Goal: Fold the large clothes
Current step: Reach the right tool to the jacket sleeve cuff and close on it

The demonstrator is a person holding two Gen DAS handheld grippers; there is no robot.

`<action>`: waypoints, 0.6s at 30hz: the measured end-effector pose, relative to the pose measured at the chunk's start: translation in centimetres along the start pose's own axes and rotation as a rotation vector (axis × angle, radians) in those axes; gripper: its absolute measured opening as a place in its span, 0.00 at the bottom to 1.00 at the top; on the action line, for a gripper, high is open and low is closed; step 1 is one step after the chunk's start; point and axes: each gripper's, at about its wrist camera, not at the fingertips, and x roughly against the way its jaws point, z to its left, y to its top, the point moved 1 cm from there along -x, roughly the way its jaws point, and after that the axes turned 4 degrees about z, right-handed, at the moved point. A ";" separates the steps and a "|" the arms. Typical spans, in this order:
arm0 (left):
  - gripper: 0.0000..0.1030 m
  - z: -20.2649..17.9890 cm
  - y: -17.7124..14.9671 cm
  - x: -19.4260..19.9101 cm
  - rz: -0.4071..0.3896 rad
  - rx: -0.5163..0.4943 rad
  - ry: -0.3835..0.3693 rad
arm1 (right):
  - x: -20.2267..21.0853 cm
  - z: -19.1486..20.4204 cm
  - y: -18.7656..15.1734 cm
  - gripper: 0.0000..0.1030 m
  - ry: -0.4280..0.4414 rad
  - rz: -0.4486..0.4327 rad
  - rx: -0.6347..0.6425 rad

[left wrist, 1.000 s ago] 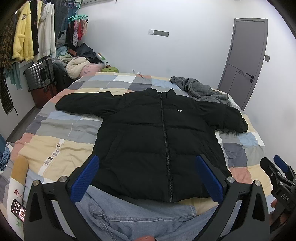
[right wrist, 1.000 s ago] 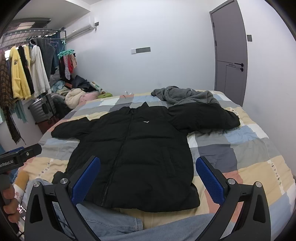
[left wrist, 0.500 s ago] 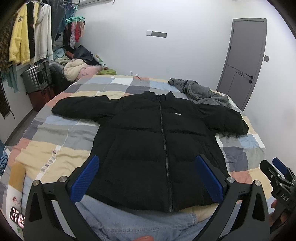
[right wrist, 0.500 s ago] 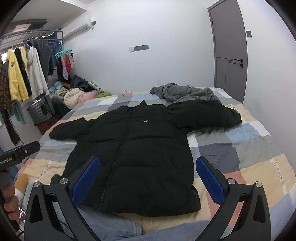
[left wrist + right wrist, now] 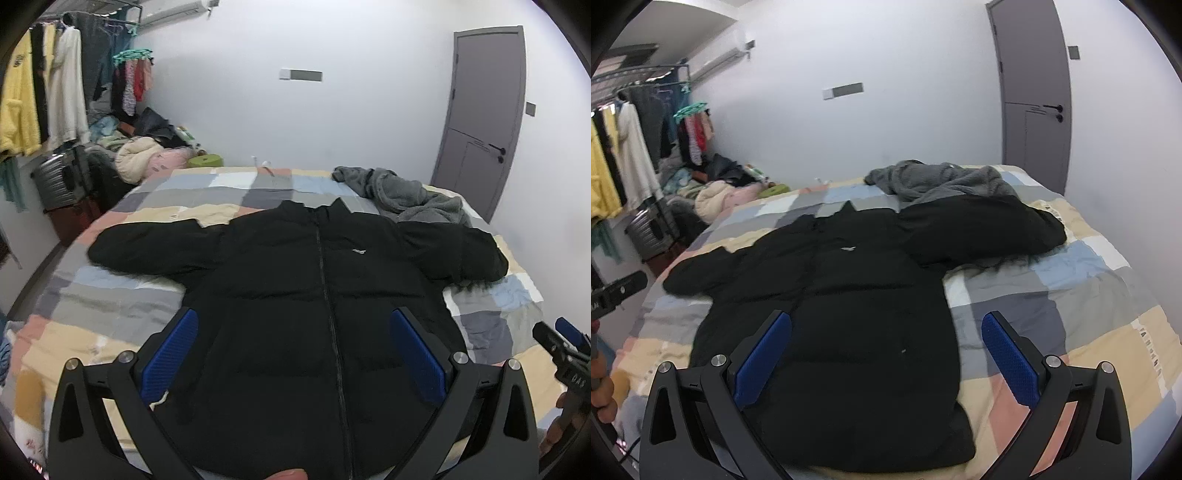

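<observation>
A black puffer jacket point(image 5: 295, 288) lies flat and zipped on the patchwork bedspread point(image 5: 110, 299), sleeves spread to both sides, hem toward me. My left gripper point(image 5: 295, 354) hovers open above the jacket's lower middle, blue pads wide apart, nothing between them. In the right wrist view the same jacket point(image 5: 849, 295) fills the left and centre. My right gripper point(image 5: 886, 354) hangs open over its lower right side and holds nothing. The right gripper point(image 5: 565, 354) shows at the left view's right edge, and the left gripper point(image 5: 617, 291) at the right view's left edge.
A crumpled grey fleece garment point(image 5: 402, 192) lies at the bed's far right, touching the jacket's right sleeve. A clothes rack point(image 5: 44, 99), a suitcase point(image 5: 59, 181) and a pile of clothes point(image 5: 147, 158) stand left of the bed. A grey door point(image 5: 480, 118) is far right.
Both grippers have moved forward and lower over the jacket; the jeans seen at the near edge earlier are out of view. Both stay open.
</observation>
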 end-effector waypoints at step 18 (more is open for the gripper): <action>1.00 2.8 -1.1 -13.3 0.109 0.063 -0.066 | -8.2 -11.7 8.5 1.00 -0.037 -0.109 -0.125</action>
